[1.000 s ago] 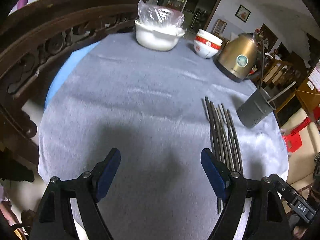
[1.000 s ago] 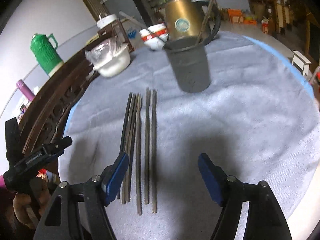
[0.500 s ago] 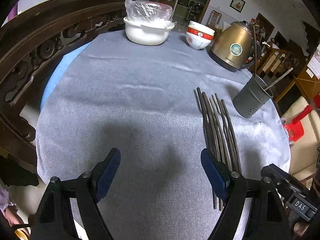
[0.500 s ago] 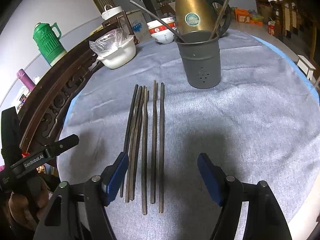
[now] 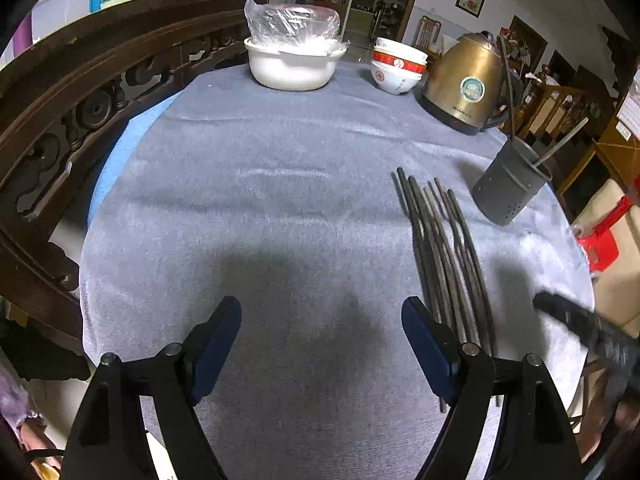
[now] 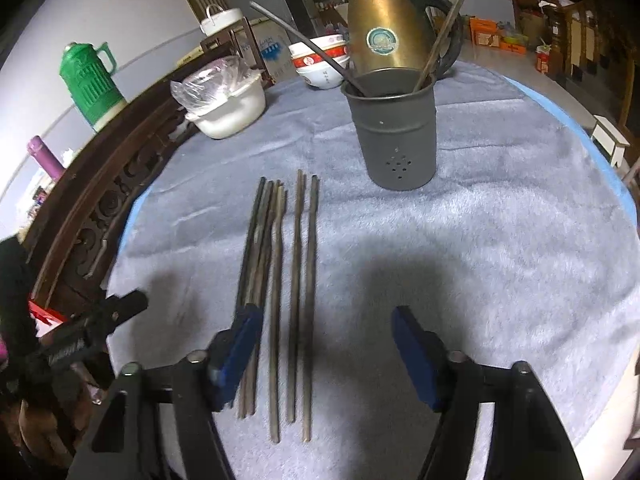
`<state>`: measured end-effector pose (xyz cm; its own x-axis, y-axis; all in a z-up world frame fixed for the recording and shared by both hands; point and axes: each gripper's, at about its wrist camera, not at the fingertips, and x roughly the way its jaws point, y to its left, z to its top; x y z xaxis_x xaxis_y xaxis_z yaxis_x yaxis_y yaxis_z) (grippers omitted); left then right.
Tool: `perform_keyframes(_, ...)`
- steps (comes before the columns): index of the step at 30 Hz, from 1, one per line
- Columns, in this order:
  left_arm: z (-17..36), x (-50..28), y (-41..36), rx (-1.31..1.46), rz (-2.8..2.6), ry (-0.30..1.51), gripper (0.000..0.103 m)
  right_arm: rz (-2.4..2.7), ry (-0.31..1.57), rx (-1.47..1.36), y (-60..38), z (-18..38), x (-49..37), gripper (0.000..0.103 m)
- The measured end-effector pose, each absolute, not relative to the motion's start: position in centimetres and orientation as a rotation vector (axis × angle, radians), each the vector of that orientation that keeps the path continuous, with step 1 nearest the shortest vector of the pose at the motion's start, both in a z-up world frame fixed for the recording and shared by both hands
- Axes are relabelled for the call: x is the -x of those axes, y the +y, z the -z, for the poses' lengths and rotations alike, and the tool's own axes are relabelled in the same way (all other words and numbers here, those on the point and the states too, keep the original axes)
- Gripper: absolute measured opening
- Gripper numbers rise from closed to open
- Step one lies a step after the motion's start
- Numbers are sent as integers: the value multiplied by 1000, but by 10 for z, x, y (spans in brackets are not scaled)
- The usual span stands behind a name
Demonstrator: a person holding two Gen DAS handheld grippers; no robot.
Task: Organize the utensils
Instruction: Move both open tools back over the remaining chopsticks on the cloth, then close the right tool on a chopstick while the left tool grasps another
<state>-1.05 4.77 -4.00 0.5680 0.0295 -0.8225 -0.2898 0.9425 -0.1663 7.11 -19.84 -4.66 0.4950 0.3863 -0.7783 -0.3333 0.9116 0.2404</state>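
Several dark chopsticks point(image 6: 280, 280) lie side by side on the grey cloth, also in the left wrist view point(image 5: 444, 256). A grey perforated holder point(image 6: 394, 136) stands beyond them with two sticks leaning in it; it also shows in the left wrist view point(image 5: 510, 186). My right gripper point(image 6: 326, 344) is open and empty, low over the near ends of the chopsticks. My left gripper point(image 5: 322, 336) is open and empty over bare cloth, left of the chopsticks.
A gold kettle point(image 5: 464, 84), stacked red-rimmed bowls point(image 5: 398, 66) and a white pot covered in plastic point(image 5: 294, 58) stand at the table's far side. A carved dark wood chair back point(image 5: 92, 92) runs along the left. The table edge point(image 6: 600, 160) curves at right.
Both grippers have drawn back and lifted slightly; the right one has shifted so the chopsticks' near ends now lie between its fingers. Nothing was grasped.
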Motion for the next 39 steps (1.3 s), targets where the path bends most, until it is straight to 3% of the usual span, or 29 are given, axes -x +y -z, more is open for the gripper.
perform_keyframes(2, 42, 11, 47, 296, -186, 959, 83, -428, 983, -28, -189, 48, -89, 43)
perform_keyframes(11, 48, 10, 53, 297, -188, 969, 83, -457, 1072, 70, -142, 66, -135, 37)
perform_keyframes(14, 51, 8, 54, 300, -184, 974, 83, -439, 1108, 102, -135, 77, -139, 22)
perform_keyframes(18, 52, 1, 52, 300, -172, 986, 83, -429, 1130, 98, -140, 83, -141, 11)
perform_keyframes(32, 65, -79, 13, 283, -102, 1143, 82, -464, 1136, 17, -167, 90, -142, 8)
perform_keyframes(39, 77, -90, 10, 277, -127, 1197, 74, -491, 1131, -20, -173, 89, -143, 8)
